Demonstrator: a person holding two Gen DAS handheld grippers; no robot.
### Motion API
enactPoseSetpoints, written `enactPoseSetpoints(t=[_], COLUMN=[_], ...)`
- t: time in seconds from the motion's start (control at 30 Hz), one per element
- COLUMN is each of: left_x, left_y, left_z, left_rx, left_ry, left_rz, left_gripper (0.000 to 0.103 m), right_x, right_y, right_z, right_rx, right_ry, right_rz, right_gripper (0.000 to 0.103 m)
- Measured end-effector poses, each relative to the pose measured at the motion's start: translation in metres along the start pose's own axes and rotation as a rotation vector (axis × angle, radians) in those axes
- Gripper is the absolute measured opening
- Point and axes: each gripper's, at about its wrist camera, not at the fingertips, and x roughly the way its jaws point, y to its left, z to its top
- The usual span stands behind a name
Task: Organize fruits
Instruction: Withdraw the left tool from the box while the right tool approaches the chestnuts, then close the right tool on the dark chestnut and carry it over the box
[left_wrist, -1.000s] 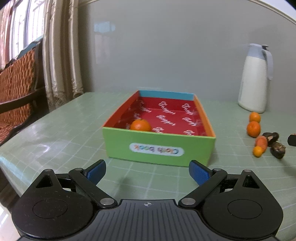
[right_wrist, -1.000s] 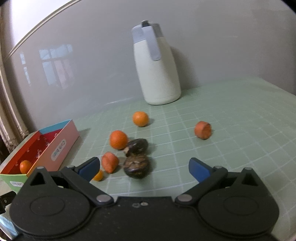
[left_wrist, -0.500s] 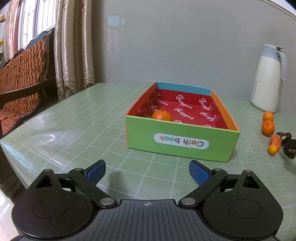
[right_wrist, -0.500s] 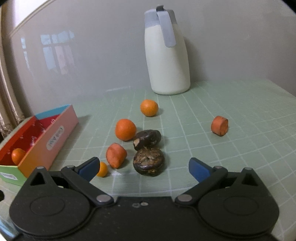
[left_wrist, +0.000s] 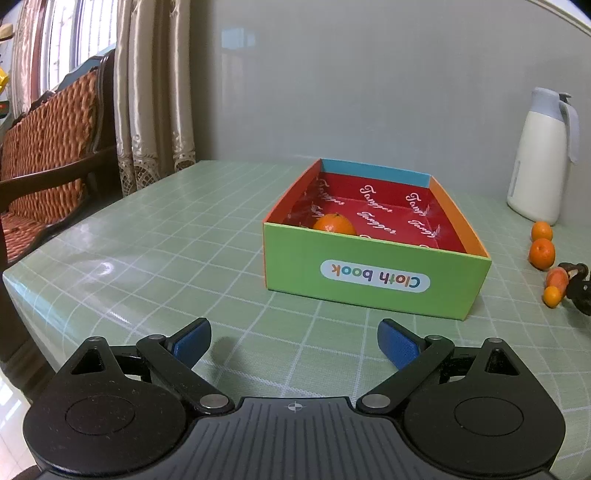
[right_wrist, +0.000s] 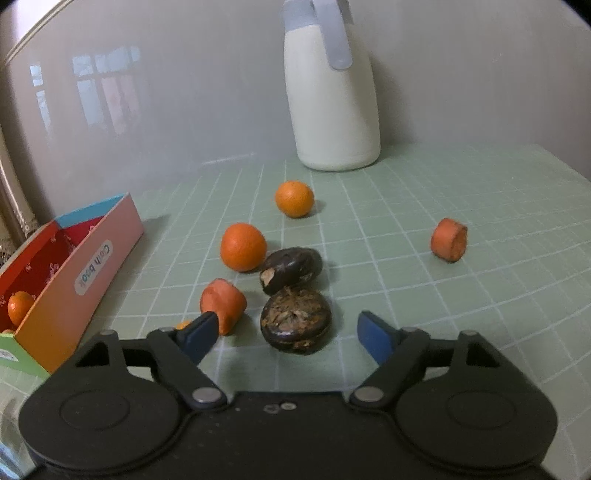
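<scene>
Fingers (right_wrist: 194, 334) of the right gripper (right_wrist: 284, 334) stand apart and have just been narrowing around the dark fruit (right_wrist: 295, 320), not yet pressing it (a carrot chunk (right_wrist: 222, 302) crowds the left pad and may get nudged). Left gripper (left_wrist: 294, 341) gapes empty, lower centre. Box (left_wrist: 373, 273) and jug (right_wrist: 330, 96) share the green desk (left_wrist: 147, 240); curtains (left_wrist: 155, 85) upper left.

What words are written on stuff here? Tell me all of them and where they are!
"Cloth book": upside down on a white oval sticker on the green front wall of the colourful cardboard box; also on its pink side wall.
"Tangger": repeated in white script over the box's red inner lining.
The white thermos jug with a grey lid shows no writing.
</scene>
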Motion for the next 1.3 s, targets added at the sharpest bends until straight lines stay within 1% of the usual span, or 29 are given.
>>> enactPoseSetpoints(t=[0.1,0.17,0.2,0.23,0.33,0.53,0.67,0.77,0.83,0.9,1.03,1.17,1.3], left_x=[0.001,0.001,0.002,0.002,0.003,0.004,0.003,0.003,0.004,0.004,0.004,0.003,0.003], left_y=[0.0,0.0,0.0,0.0,0.0,0.001,0.002,0.004,0.006,0.01,0.02,0.033,0.047], left_z=[0.001,0.0,0.0,0.0,0.0,0.0,0.0,0.0,0.0,0.0,-0.001,-0.003,-0.006], left_rx=[0.0,0.0,0.0,0.0,-0.003,-0.009,-0.016,-0.023,-0.029,-0.037,-0.055,-0.079,-0.106], left_ry=[-0.001,0.0,0.002,0.003,0.004,0.006,0.003,0.002,0.002,0.0,0.003,0.0,0.006], left_rz=[0.002,0.004,0.003,0.002,0.004,0.001,0.003,0.007,0.01,0.016,0.03,0.05,0.067], left_gripper=[0.096,0.096,0.096,0.096,0.096,0.096,0.096,0.096,0.096,0.096,0.096,0.096,0.096], right_x=[0.002,0.002,0.003,0.003,0.002,0.0,-0.008,-0.015,-0.022,-0.028,-0.036,-0.036,-0.035], right_y=[0.001,0.002,0.004,0.005,0.005,0.003,0.0,-0.001,0.003,0.012,0.037,0.069,0.104], right_z=[0.001,0.001,0.001,0.001,0.001,0.0,0.002,0.004,0.005,0.007,0.012,0.016,0.018], right_rx=[0.0,-0.009,-0.019,-0.03,-0.037,-0.042,-0.028,-0.01,-0.02,-0.036,-0.065,-0.084,-0.126], right_ry=[0.004,0.006,0.006,0.004,0.002,-0.007,-0.05,-0.07,-0.09,-0.109,-0.125,-0.118,-0.114], right_rz=[0.003,0.004,0.0,0.0,-0.001,0.011,0.012,0.042,0.067,0.095,0.181,0.269,0.338], right_gripper=[0.083,0.08,0.07,0.056,0.042,0.04,0.04,0.04,0.04,0.04,0.04,0.04,0.04])
